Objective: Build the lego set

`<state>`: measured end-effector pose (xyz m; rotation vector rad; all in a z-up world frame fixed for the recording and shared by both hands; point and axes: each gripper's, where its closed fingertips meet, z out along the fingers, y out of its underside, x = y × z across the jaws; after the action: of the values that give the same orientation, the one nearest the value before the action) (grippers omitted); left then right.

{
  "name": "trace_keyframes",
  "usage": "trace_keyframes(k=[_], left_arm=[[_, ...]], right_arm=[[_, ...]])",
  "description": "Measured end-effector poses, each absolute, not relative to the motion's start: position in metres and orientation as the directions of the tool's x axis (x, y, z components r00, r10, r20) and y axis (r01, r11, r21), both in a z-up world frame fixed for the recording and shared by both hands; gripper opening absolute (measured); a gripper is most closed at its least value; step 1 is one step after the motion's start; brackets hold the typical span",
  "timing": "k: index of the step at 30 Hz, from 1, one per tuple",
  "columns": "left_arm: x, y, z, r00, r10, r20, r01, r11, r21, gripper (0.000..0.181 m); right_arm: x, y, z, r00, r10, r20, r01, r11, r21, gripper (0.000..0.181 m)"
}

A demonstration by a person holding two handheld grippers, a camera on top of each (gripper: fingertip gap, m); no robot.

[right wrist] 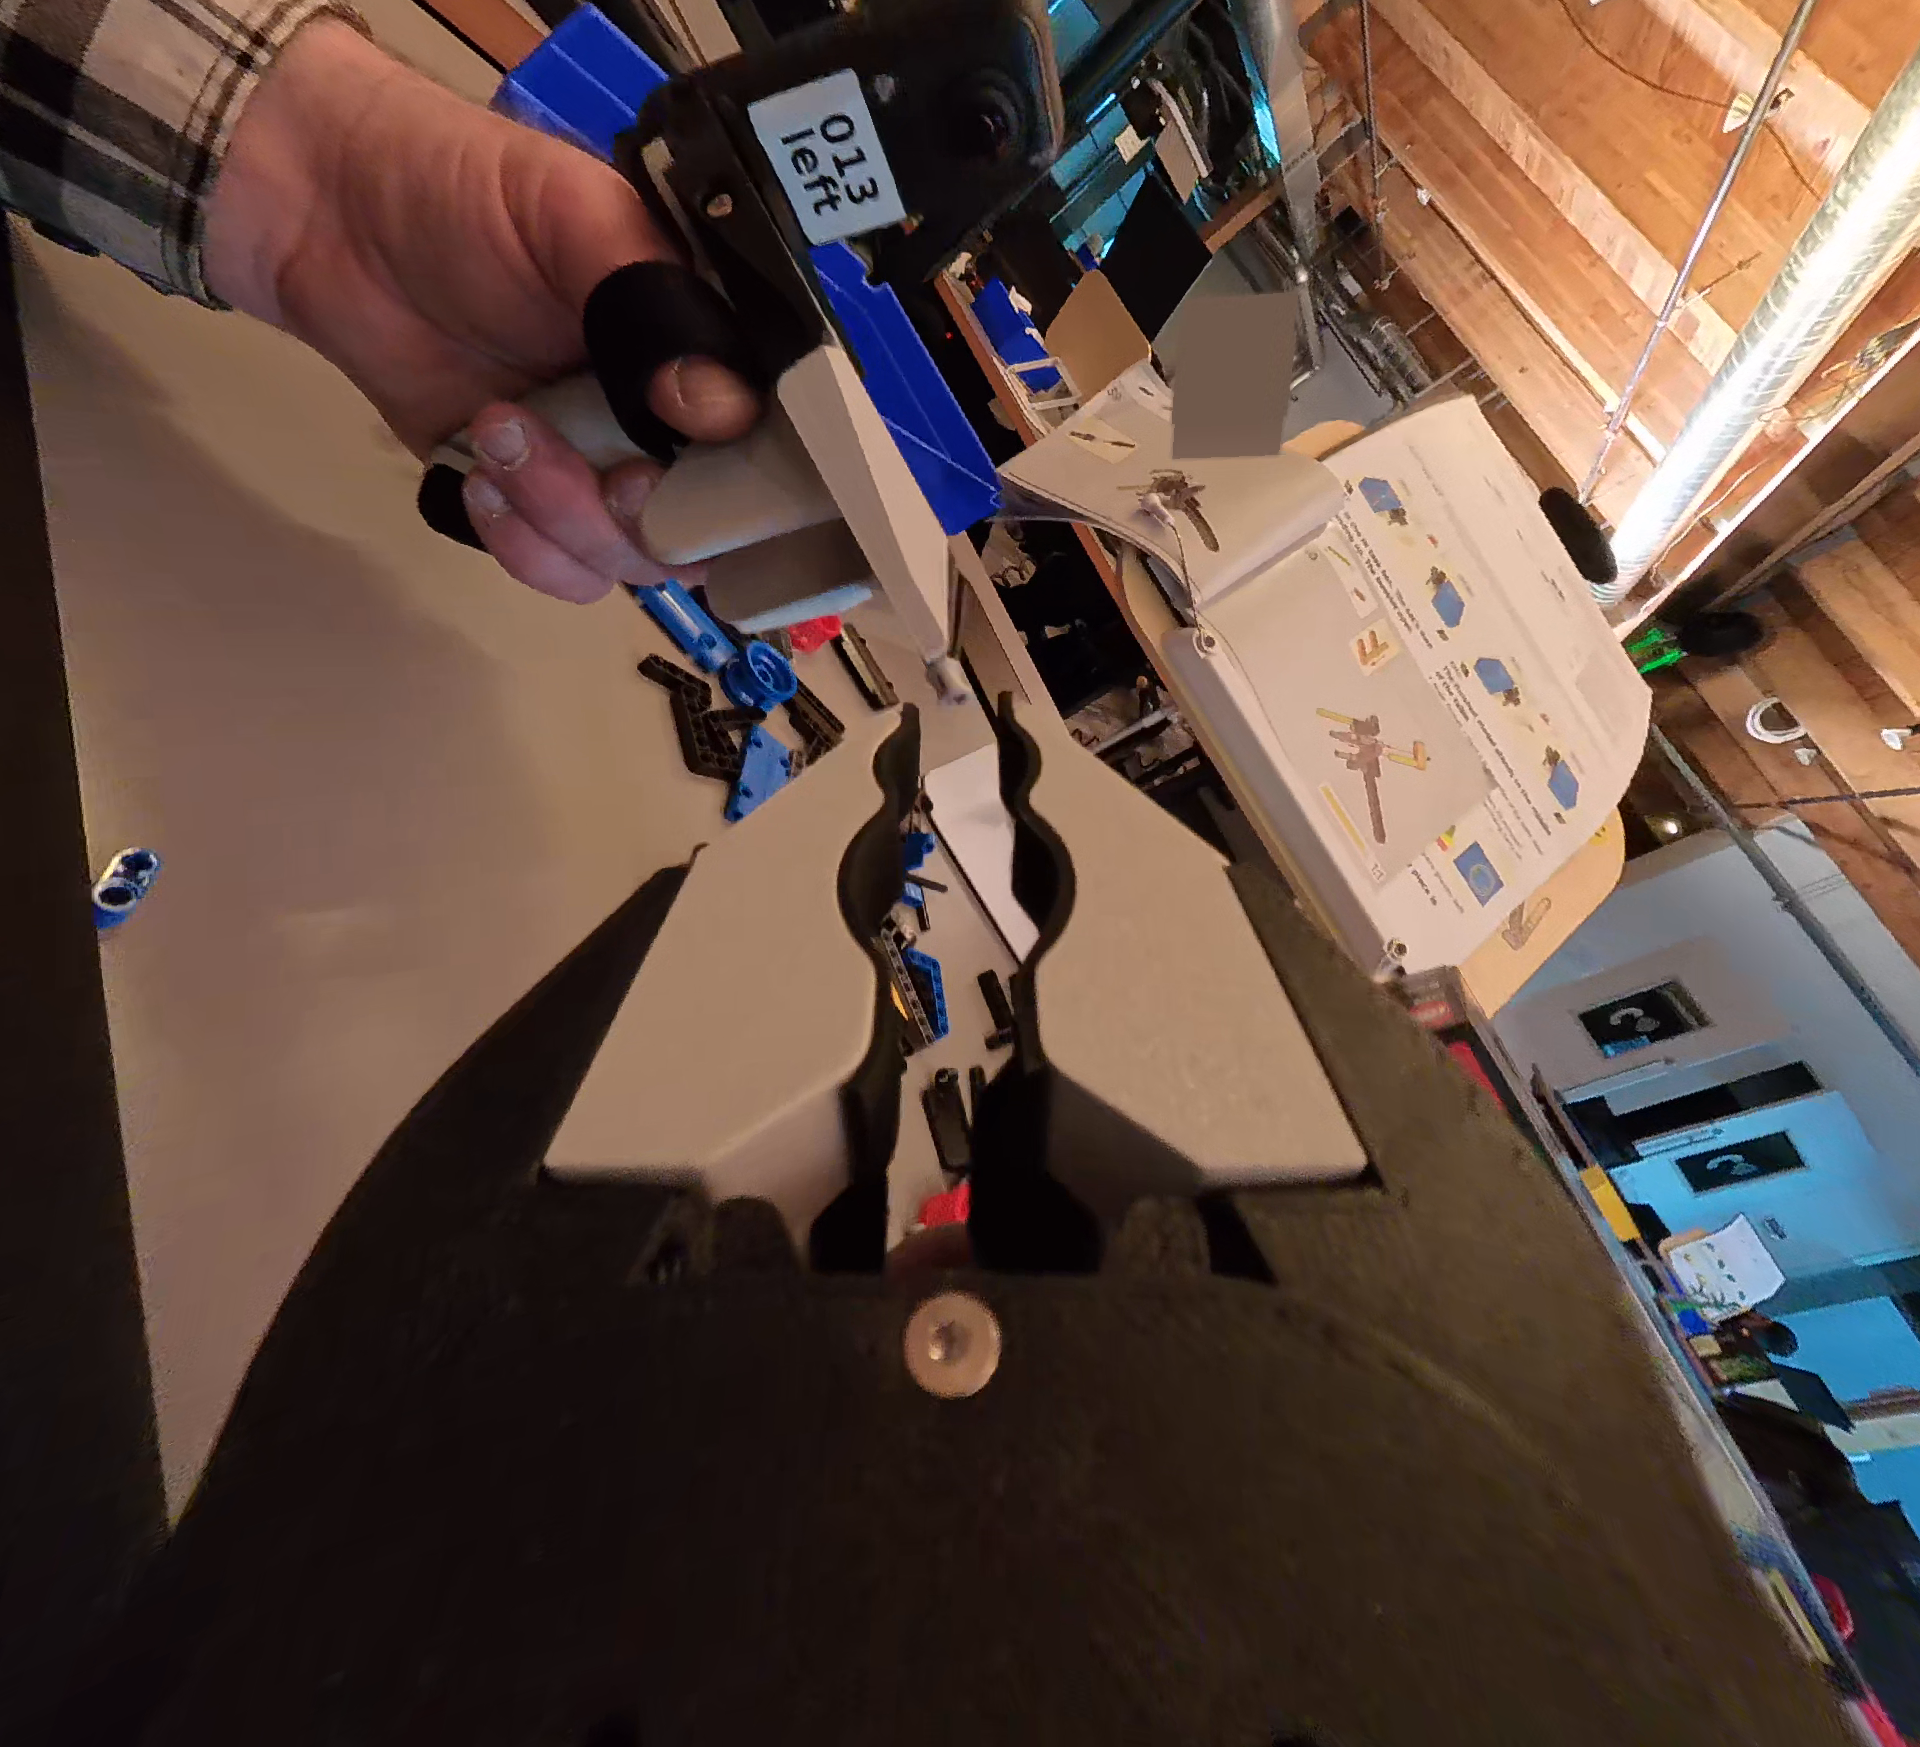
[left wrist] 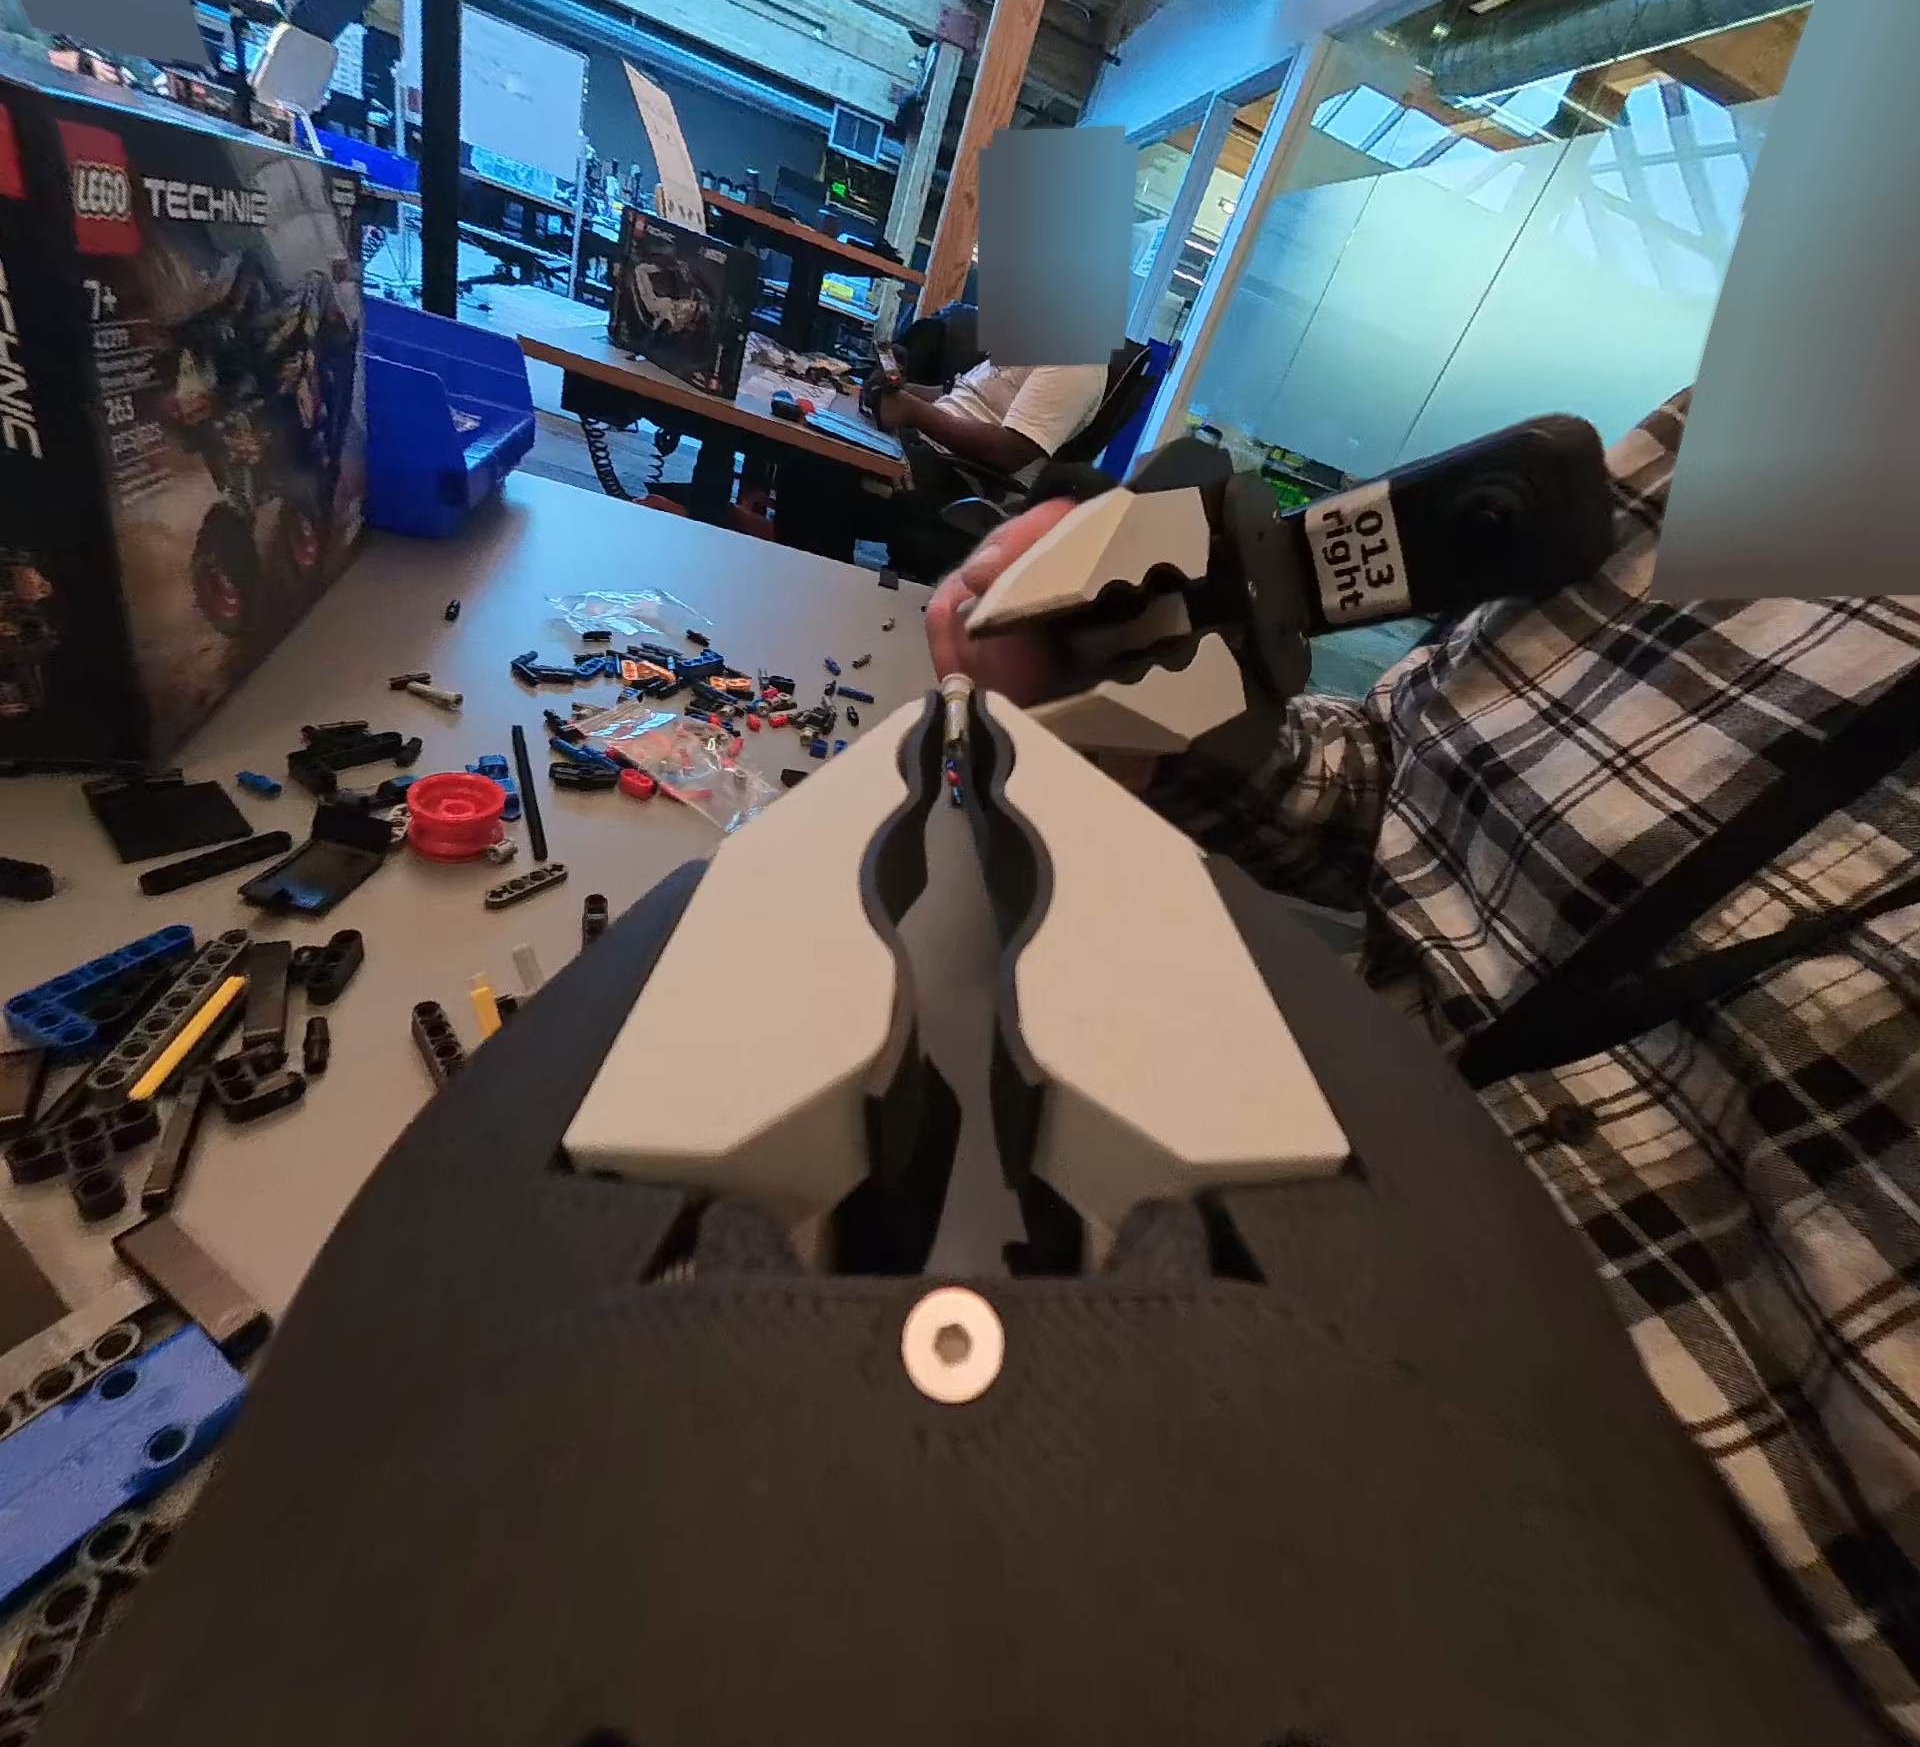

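An open workshop with timber beams, silver ducting and glass partitions is seen behind a pale grey table [left wrist: 665, 554] strewn with loose bricks. A printed cardboard set box [left wrist: 177, 409] is stood at the table's far left in the left wrist view, with a blue plastic bin [left wrist: 447, 419] beside it. Black and blue perforated beams [left wrist: 135, 1022], a red plastic wheel hub [left wrist: 455, 812] and clear plastic bags of small pins [left wrist: 665, 752] are scattered between them and the camera; many of the smallest pieces are too tiny to be identified. An open instruction booklet [right wrist: 1434, 710] is propped on a stand beyond the table edge in the right wrist view.

The left gripper [left wrist: 954, 721] is held above the table with its jaws almost fully closed, and a small light grey pin [left wrist: 954, 705] is pinched at the tips; only its end is exposed, the rest being hidden between the pads. The same pin [right wrist: 943, 674] is seen projecting from the left gripper [right wrist: 930, 648], which is grasped by a hand [right wrist: 447, 284] in a plaid sleeve.

The right gripper [right wrist: 956, 731] is parted by a narrow gap and nothing is held in it; its tips lie just beside the pin, and whether they touch cannot be told. In the left wrist view the right gripper [left wrist: 997, 658] is partly cut off behind the left one.
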<state>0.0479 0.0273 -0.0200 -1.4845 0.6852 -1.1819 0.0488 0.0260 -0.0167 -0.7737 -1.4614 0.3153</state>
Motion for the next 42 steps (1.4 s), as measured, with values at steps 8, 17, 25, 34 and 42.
trace_keyframes(k=[8, 17, 25, 34, 42], left_arm=[[0.052, 0.033, -0.031, 0.388, -0.877, 0.283, 0.126, -0.254, -0.959, 0.003], [0.081, 0.032, -0.042, 0.417, -0.88, 0.229, 0.003, -0.251, -0.968, 0.003], [0.119, 0.031, -0.045, 0.426, -0.875, 0.228, -0.054, -0.277, -0.959, 0.003], [0.139, 0.049, -0.068, 0.454, -0.858, 0.241, -0.055, -0.297, -0.953, 0.003], [0.135, 0.055, -0.078, 0.457, -0.854, 0.247, -0.057, -0.306, -0.95, 0.003]], right_arm=[[0.124, 0.081, -0.019, 0.195, 0.706, 0.68, 0.41, 0.572, -0.711, 0.013], [0.244, 0.137, -0.026, 0.279, 0.71, 0.647, 0.632, 0.372, -0.68, 0.01], [0.319, 0.163, -0.054, 0.185, 0.801, 0.569, 0.791, 0.222, -0.57, 0.009], [0.321, 0.167, -0.128, -0.049, 0.927, 0.372, 0.872, 0.222, -0.437, 0.008], [0.32, 0.174, -0.173, -0.197, 0.965, 0.171, 0.896, 0.248, -0.368, 0.009]])
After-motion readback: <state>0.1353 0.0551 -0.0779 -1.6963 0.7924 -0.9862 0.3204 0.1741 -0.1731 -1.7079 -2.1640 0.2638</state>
